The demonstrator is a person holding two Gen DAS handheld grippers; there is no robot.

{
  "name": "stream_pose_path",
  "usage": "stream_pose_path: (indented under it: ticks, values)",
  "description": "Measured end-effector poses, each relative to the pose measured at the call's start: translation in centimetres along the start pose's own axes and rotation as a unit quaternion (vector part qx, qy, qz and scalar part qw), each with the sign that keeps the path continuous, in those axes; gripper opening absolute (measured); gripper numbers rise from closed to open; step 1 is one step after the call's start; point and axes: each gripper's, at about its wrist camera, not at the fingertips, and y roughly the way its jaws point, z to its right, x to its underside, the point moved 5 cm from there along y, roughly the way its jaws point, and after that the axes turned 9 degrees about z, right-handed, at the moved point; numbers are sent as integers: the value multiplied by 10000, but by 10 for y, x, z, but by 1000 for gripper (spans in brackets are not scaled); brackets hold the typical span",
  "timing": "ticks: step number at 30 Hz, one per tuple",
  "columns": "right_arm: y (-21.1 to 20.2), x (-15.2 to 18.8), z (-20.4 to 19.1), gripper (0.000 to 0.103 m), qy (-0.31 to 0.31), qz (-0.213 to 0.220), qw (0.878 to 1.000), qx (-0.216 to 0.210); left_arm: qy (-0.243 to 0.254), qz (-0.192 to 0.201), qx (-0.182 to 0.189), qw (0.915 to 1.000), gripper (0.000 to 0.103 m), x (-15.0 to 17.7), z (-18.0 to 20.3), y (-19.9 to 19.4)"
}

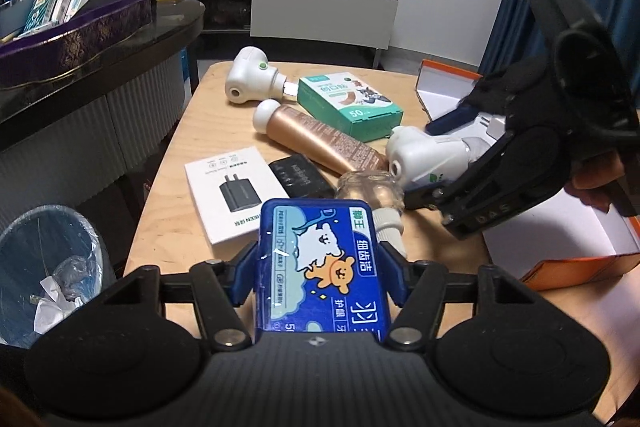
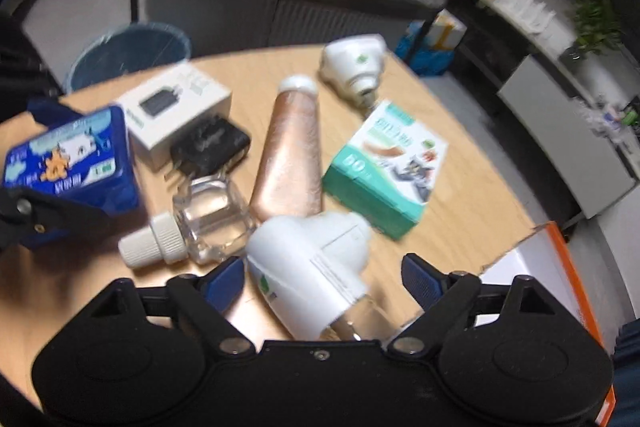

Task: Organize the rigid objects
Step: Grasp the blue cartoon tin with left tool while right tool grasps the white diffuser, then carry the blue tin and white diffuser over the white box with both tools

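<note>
My left gripper (image 1: 319, 263) is shut on a blue dental floss box (image 1: 320, 267), held just above the near end of the wooden table (image 1: 168, 235). The right wrist view shows the same blue box (image 2: 72, 163) at the left. My right gripper (image 2: 322, 281) is open around a white plug-in device (image 2: 312, 267) that lies on the table. Its left pad is close against the device and a gap shows on the right side. From the left wrist, the right gripper (image 1: 436, 163) straddles this white device (image 1: 428, 159) at the table's right.
On the table lie a second white device (image 1: 250, 79), a green box (image 1: 352, 103), a gold tube (image 1: 320, 139), a white charger box (image 1: 232, 191), a black charger (image 1: 302, 175) and a clear bottle (image 2: 200, 223). An open orange box (image 1: 560, 227) stands right; a bin (image 1: 48, 267) left.
</note>
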Motion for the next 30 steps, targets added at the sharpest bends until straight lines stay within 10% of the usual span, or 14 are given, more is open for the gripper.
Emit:
stream_pose_path:
  ticks: [8, 23, 30]
  values:
    - [-27, 9, 20, 77, 1722, 597, 9829, 242, 1, 250, -8, 9997, 64, -12, 8, -7]
    - [-211, 87, 58, 75, 3914, 1715, 8532, 2990, 274, 753, 1079, 9909, 64, -81, 116, -3]
    - [-232, 117, 60, 75, 4229, 1554, 8255, 3401, 820, 896, 1264, 9845, 64, -96, 164, 11]
